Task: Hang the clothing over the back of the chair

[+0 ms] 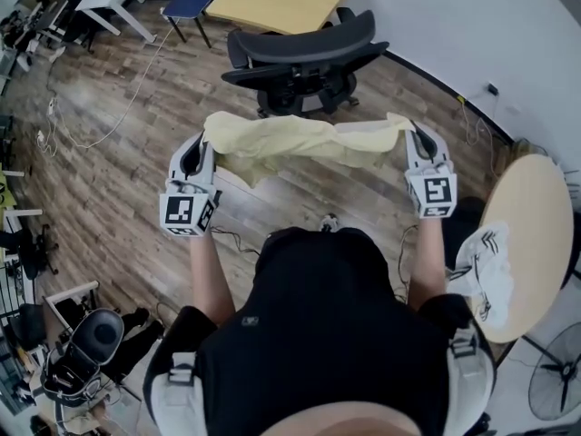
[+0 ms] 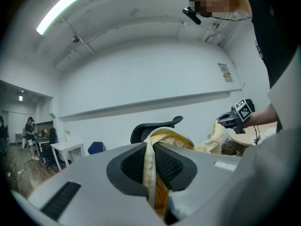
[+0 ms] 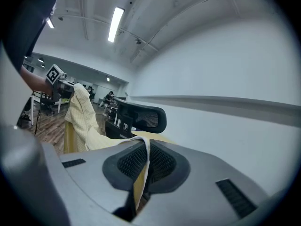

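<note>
Wood floor (image 1: 109, 180), office room, black chair (image 1: 304, 57) just ahead of the person. Yellow clothing (image 1: 300, 143) hangs in the air, stretched between both tools, near the chair back but not on it. One end is pinched in the left tool (image 1: 207, 145), the other in the right tool (image 1: 410, 139), jaws pressed onto fabric. It is spread wide and level, probably so it can drape over the backrest; not yet hung.

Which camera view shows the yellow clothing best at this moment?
The head view: the whole yellow clothing spans between the left hand-held gripper and right hand-held gripper, before the chair. Each gripper view shows only a fold pinched in its jaws plus part of the drape.
</note>
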